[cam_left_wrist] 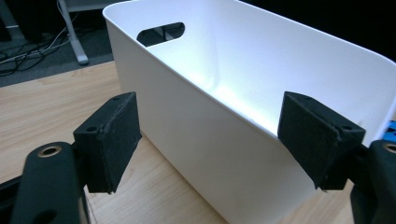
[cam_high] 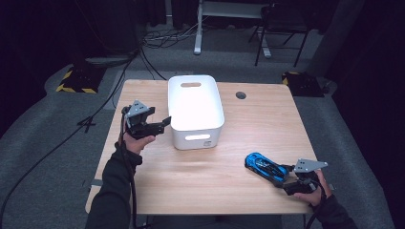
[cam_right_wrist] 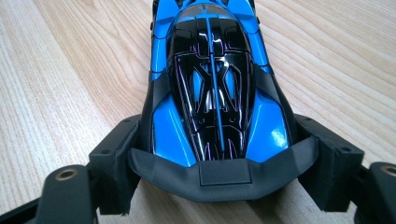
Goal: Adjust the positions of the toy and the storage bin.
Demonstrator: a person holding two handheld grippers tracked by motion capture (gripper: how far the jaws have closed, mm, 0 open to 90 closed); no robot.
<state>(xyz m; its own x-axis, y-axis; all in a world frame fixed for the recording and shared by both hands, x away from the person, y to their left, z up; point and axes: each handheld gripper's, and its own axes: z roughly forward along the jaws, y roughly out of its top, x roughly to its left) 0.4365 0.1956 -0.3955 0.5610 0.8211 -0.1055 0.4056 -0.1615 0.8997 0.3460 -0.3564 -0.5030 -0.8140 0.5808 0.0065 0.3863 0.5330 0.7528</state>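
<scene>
Your right claw [cam_right_wrist: 219,186] is clamped on the rear of the blue toy car [cam_high: 263,167], which sits on the counter [cam_high: 215,186] well apart from the white bin [cam_high: 196,109]. Grip's at the tail only, so lifting may let the nose droop or slip out. Left claw [cam_left_wrist: 210,140] is apart, empty, beside the bin; high view shows spacing, the right gripper view shows pad contact.

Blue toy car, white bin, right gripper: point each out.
blue toy car [cam_high: 261,165], high view, roof.
white bin [cam_high: 177,109], high view, left rim.
right gripper [cam_right_wrist: 219,161], right gripper view, midway between its fingertips.

White bin [cam_high: 196,112] blocks table [cam_high: 224,181] centre; near half free.
</scene>
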